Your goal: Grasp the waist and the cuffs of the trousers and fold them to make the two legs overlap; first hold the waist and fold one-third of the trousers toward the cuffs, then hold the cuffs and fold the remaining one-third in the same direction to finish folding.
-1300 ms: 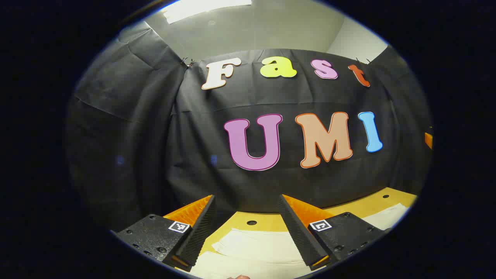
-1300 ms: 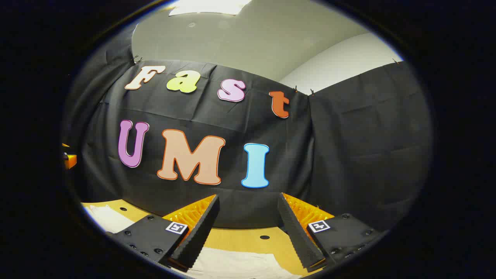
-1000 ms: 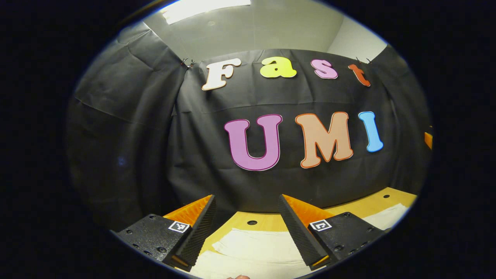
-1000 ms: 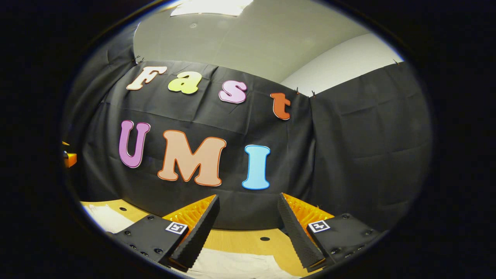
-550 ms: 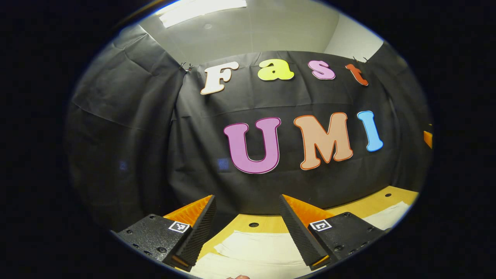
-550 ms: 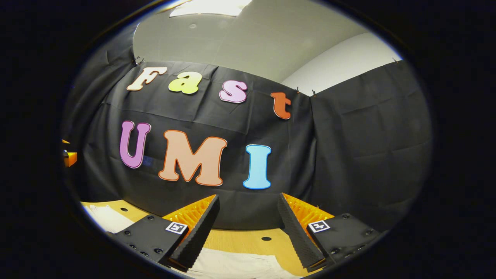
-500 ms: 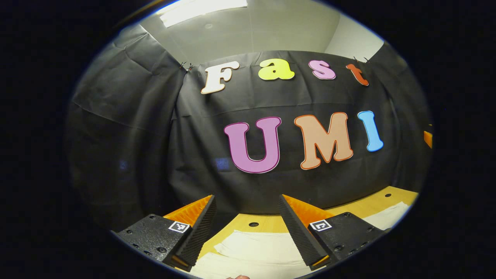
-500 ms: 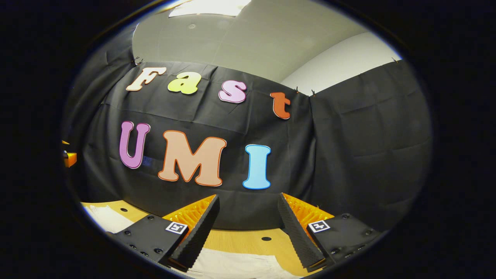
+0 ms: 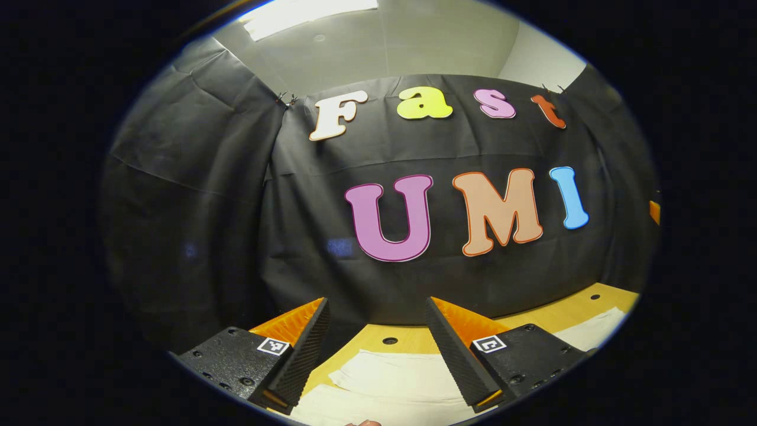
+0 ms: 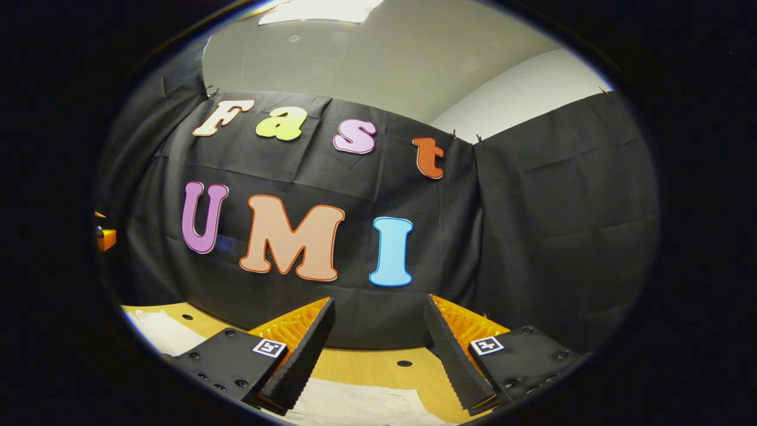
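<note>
Both fingers of the left gripper (image 9: 375, 349) stand wide apart in the left gripper view, with nothing between them. They hang above the pale trousers (image 9: 396, 378), which lie flat on the wooden table (image 9: 408, 338) below and between the fingers. More of the pale cloth shows farther off at the right edge. A round hole in the table sits just beyond the near cloth edge. Black cloth forms the booth wall (image 9: 331, 195) behind the table.

In the right gripper view, the right gripper (image 10: 378, 349) is likewise spread open and holds nothing. The trousers (image 10: 361, 405) lie on the table (image 10: 378, 364) under its fingers, apart from them, and another stretch of the cloth shows at the far left. The booth wall (image 10: 550, 225) rises behind, with a pale ceiling (image 10: 366, 65) above it.
</note>
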Demonstrator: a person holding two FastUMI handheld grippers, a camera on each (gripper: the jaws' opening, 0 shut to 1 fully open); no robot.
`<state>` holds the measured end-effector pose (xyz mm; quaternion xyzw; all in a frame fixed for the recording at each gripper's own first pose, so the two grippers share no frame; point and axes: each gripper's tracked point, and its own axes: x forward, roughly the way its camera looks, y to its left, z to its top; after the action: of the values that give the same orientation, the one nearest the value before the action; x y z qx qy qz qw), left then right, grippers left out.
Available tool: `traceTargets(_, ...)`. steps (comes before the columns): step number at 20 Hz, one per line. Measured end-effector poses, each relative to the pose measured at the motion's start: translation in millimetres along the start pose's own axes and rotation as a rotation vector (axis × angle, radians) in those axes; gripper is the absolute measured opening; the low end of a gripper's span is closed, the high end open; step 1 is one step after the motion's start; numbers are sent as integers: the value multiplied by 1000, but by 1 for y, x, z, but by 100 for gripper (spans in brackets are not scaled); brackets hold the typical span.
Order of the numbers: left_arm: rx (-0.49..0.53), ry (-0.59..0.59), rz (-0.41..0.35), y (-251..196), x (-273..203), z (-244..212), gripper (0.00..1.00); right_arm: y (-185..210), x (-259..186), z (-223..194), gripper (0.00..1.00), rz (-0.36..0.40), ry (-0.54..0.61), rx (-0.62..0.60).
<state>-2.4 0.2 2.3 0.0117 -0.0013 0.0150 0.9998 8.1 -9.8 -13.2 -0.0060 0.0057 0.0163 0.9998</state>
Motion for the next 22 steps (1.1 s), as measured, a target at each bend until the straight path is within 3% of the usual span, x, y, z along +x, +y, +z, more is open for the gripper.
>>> traceTargets(7,2,9,5,-2,2,-2,96,-15,-8,-31,97,75,59,-153)
traceTargets(12,5,22,14,-3,0,-7,99,-31,-22,-66,98,146,126,-324)
traceTargets(13,8,23,17,-2,0,-7,96,-36,-27,-74,98,163,138,-370)
traceTargets(14,8,24,19,-2,-1,-9,99,-38,-33,-82,98,183,151,-413)
traceTargets(22,19,39,33,-7,-3,-14,96,-37,-73,-156,97,386,264,-658)
